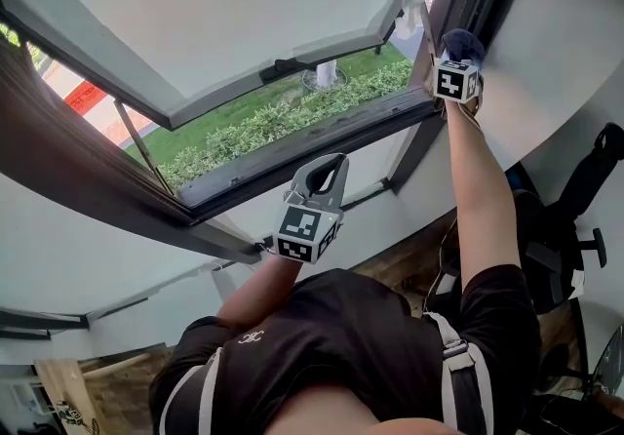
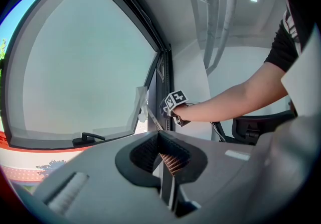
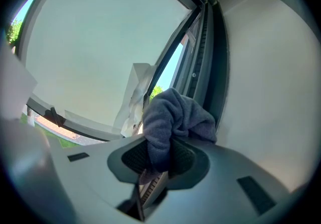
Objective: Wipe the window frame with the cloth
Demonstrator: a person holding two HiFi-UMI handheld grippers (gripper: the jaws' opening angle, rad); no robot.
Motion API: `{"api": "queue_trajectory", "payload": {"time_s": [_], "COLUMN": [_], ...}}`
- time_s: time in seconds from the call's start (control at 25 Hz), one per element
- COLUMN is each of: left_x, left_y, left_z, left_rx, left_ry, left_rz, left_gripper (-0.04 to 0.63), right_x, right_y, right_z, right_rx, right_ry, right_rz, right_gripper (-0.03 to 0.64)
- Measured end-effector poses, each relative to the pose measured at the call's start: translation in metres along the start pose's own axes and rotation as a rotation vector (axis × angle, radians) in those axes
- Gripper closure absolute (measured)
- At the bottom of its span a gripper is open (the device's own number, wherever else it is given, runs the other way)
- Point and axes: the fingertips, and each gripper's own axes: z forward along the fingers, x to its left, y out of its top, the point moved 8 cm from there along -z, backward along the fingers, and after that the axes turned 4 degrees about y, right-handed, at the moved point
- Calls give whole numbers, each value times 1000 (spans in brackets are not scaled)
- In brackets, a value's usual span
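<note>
Left gripper (image 1: 327, 170) is held with jaws together on nothing, well apart from the right gripper (image 1: 457, 58), which is clamped on the grey cloth (image 3: 173, 120), bunched against the window frame (image 3: 206, 62) just ahead.

Cloth (image 3: 175, 117) against window frame (image 3: 203, 62), right
</note>
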Motion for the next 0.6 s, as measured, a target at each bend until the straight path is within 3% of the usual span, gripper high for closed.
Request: {"api": "queue_trajectory", "payload": {"time_s": [0.6], "left_x": [8], "left_y": [-7], "left_z": [4], "left_rx": [25], "left_ry": [20], "left_rz": [-18], "left_gripper": [586], "right_x": [16], "right_y": [-38], "right_z": [12], "right_rx": [48], "right_ry": [29], "right_rz": [42], "right_gripper": [532]}}
